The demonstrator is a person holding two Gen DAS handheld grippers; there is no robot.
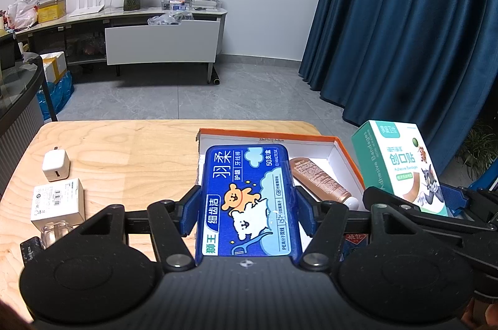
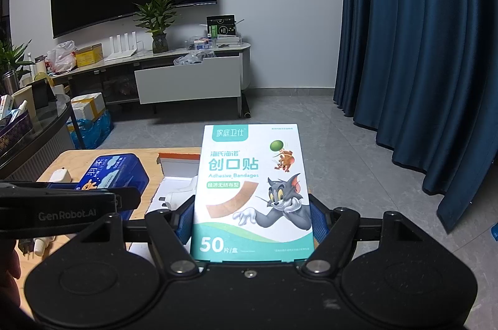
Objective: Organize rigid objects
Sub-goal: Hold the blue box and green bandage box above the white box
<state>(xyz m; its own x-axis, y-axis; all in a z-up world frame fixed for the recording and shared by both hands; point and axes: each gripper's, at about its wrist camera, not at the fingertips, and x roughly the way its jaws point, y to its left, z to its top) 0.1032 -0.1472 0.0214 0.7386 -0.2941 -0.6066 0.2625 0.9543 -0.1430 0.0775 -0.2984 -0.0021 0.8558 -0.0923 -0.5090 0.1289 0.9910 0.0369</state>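
My left gripper point(image 1: 248, 207) is shut on a blue dental floss box point(image 1: 249, 199) and holds it over the left part of an open orange-rimmed white box point(image 1: 347, 157). A brown tube point(image 1: 320, 182) lies inside that box. My right gripper point(image 2: 250, 219) is shut on a white and teal adhesive bandage box point(image 2: 252, 193), held above the right side of the orange-rimmed box point(image 2: 179, 157). The bandage box also shows in the left wrist view point(image 1: 401, 165), and the floss box in the right wrist view point(image 2: 113, 171).
On the wooden table point(image 1: 130, 149) to the left lie a white charger cube point(image 1: 56, 165), a small white carton point(image 1: 59, 202) and a clear plastic piece point(image 1: 56, 232). A white item point(image 2: 177, 194) lies in the orange-rimmed box. Blue curtains hang right.
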